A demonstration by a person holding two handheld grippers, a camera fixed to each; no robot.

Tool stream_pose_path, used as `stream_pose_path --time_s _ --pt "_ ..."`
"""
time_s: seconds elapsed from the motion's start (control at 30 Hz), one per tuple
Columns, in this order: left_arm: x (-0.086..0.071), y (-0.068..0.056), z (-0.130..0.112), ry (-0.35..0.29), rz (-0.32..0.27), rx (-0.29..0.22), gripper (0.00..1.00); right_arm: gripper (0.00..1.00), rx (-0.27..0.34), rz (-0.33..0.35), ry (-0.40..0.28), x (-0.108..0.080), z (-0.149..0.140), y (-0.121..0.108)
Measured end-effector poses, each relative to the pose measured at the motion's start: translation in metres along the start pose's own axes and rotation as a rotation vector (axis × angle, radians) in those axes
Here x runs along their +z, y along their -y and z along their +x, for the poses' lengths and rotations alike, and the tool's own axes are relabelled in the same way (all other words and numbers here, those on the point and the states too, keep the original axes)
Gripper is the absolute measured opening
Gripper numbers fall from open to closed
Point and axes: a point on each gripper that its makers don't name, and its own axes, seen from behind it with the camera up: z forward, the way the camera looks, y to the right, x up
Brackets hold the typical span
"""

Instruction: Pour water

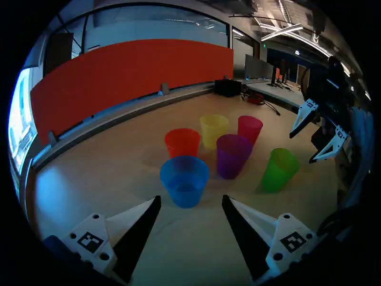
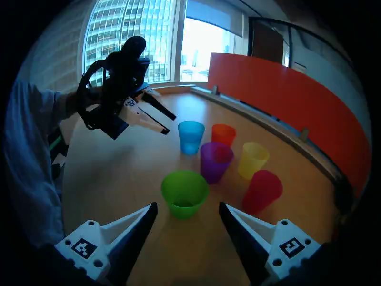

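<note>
Judged from how things lay, the pour had not begun: no cup was lifted or tilted and neither gripper had hold of one, so the grasp, the lift and the tipping all seemed left to do. Whether any cup held water could not be told; the blue one showed a darker band low down, which might have been liquid or merely shadow.

In the left gripper view, the left gripper (image 1: 190, 198) had its fingers spread wide and empty, above the smooth pale wooden table (image 1: 95, 181). The blue cup (image 1: 185, 181) stood upright just ahead of the gap between them, untouched. Behind it, from left to right, stood the orange cup (image 1: 182, 142), the yellow cup (image 1: 213, 129), the purple cup (image 1: 232, 155) and the pink cup (image 1: 249, 128), then the green cup (image 1: 279, 169) a little apart. All six were translucent plastic tumblers, tapered and open-mouthed. Farther right the right gripper (image 1: 301, 149) hung above the table edge.

In the right gripper view a pale blue sleeve (image 2: 28, 162) filled the left side. The right gripper's own white wedge fingers, black on their inner faces, were also wide apart and held nothing, and the green cup stood just beyond their tips. A matte orange partition (image 2: 305, 100) ran along the far edge.
</note>
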Motion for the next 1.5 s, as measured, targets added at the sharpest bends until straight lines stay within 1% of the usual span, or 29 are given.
stream_pose_path --time_s 0.17,0.3,0.67,0.83,1.1,1.37,1.5 --pt "0.012 0.006 -0.007 0.023 -0.006 -0.007 0.95 1.0 0.014 0.002 0.017 0.011 -0.008 -0.001" --pt "0.021 0.007 -0.01 0.042 -0.019 -0.006 0.96 1.0 0.024 0.004 0.023 0.019 -0.011 -0.002" --pt "0.044 0.014 -0.01 0.06 -0.03 -0.004 0.96 1.0 0.028 0.029 0.044 0.041 -0.017 0.003" --pt "0.052 0.014 -0.005 0.058 -0.042 -0.006 0.95 1.0 0.028 0.04 0.043 0.049 -0.017 0.003" --pt "0.06 0.012 0.003 0.048 -0.057 -0.006 0.96 1.0 0.018 0.047 0.045 0.058 -0.017 0.004" --pt "0.063 0.012 0.002 0.052 -0.047 0.012 0.95 1.0 0.021 0.05 0.043 0.059 -0.016 0.004" --pt "0.065 0.01 0.002 0.05 -0.049 0.011 0.85 1.0 0.022 0.048 0.042 0.06 -0.016 0.003"
